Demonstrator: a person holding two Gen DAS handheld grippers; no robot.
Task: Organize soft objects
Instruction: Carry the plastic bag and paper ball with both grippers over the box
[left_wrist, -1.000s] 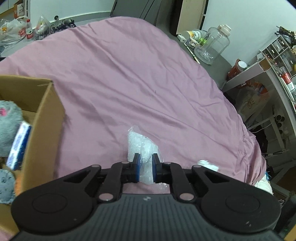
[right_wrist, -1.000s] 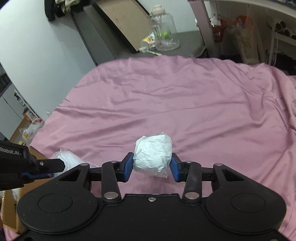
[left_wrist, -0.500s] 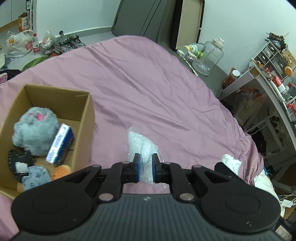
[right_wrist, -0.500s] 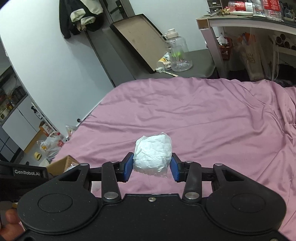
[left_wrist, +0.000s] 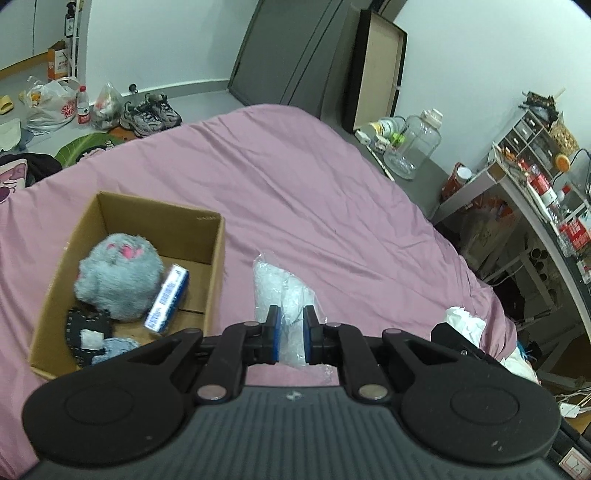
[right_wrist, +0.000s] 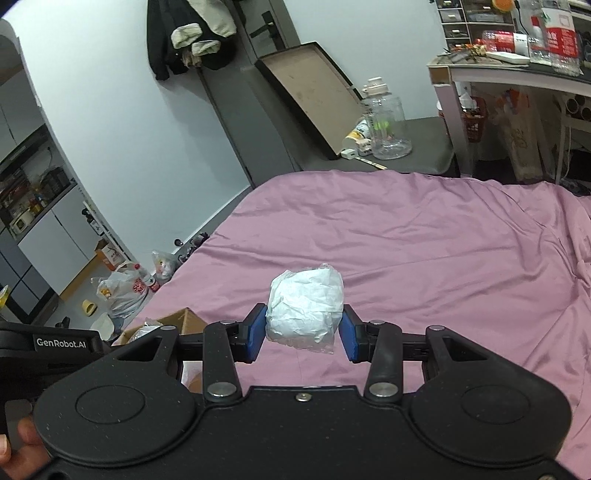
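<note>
My left gripper (left_wrist: 290, 334) is shut on a clear plastic bag of white filling (left_wrist: 283, 293), held above the pink bedsheet (left_wrist: 295, 192) just right of an open cardboard box (left_wrist: 216, 266). Inside the box lie a grey plush toy (left_wrist: 118, 273), a small blue and white pack (left_wrist: 168, 299) and dark soft pieces (left_wrist: 86, 328). My right gripper (right_wrist: 302, 334) is shut on a white crumpled wad in clear wrap (right_wrist: 304, 306), raised over the bedsheet (right_wrist: 424, 240). In the left wrist view that wad (left_wrist: 463, 321) shows at the right. A corner of the box (right_wrist: 177, 321) shows in the right wrist view.
Past the bed's far end stand a clear jar (left_wrist: 417, 147), a leaning board (left_wrist: 376, 74) and a cluttered desk (left_wrist: 535, 199). Shoes (left_wrist: 151, 112) and plastic bags (left_wrist: 55, 103) lie on the floor at the left. A hand (right_wrist: 18, 450) grips the left tool.
Both grippers have risen with their loads and the views have tilted up. The box has come fully into the left wrist view, and more of the room shows behind the bed.
</note>
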